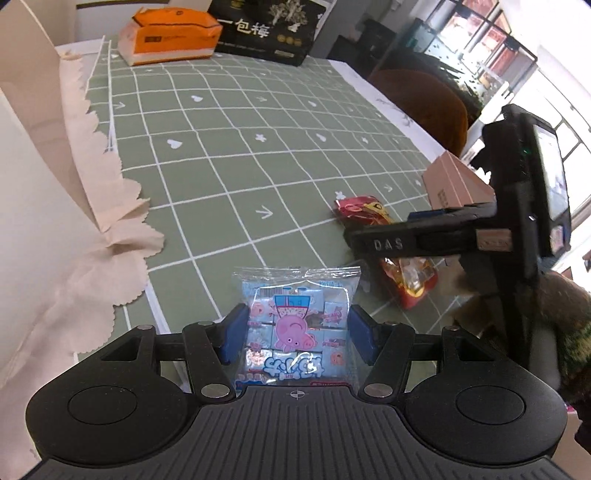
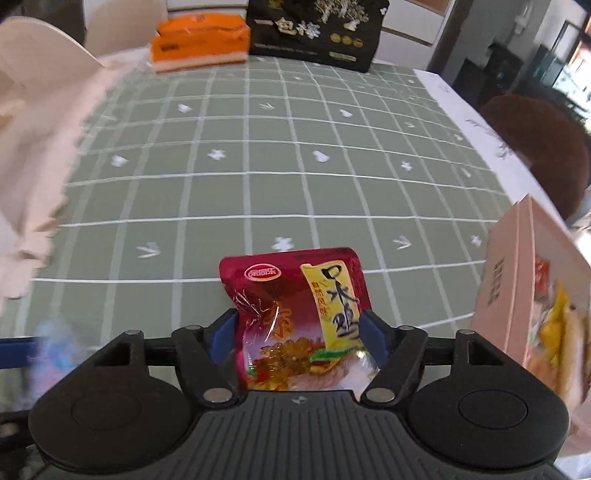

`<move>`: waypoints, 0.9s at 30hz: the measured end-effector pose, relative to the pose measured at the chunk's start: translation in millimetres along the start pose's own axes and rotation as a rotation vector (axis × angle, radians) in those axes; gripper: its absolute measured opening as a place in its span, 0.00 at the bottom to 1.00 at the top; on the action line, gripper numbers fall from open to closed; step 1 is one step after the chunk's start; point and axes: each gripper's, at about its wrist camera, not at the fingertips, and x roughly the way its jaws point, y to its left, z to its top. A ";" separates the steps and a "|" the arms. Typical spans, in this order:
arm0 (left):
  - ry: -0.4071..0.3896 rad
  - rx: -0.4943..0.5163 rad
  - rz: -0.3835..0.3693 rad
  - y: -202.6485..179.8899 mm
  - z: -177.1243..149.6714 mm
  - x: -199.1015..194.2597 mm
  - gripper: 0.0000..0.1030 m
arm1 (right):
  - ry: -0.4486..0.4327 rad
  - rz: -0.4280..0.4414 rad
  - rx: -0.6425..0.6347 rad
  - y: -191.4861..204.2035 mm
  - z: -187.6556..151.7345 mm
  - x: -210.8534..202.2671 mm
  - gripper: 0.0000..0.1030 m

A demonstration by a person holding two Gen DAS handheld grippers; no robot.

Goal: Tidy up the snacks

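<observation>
My left gripper [image 1: 295,334] is shut on a light blue snack packet with a pink pig print [image 1: 295,325], held just above the green checked tablecloth [image 1: 229,147]. My right gripper [image 2: 297,338] is shut on a dark red snack packet with a yellow label [image 2: 295,317]. In the left wrist view the right gripper [image 1: 373,236] shows at the right, holding the red packet [image 1: 364,210]. A pink cardboard box [image 2: 517,280] with snack packets inside stands at the right of the right gripper.
A beige paper bag with a scalloped edge [image 1: 55,192] stands at the left. An orange tissue pack [image 1: 170,35] and a black bag with Chinese print [image 1: 269,29] sit at the table's far edge. A brown chair [image 2: 535,144] stands beyond the right edge.
</observation>
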 end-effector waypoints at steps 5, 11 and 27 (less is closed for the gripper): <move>0.006 -0.001 -0.009 1.1 -4.2 0.1 0.63 | 0.004 -0.006 0.073 -10.8 7.0 11.8 0.87; 0.010 0.006 0.000 -2.2 -5.8 0.0 0.63 | 0.025 0.051 0.298 -37.7 4.5 28.2 0.98; 0.059 0.129 -0.035 -45.1 -18.6 5.7 0.63 | 0.054 0.085 0.255 -24.4 -66.6 -46.0 0.52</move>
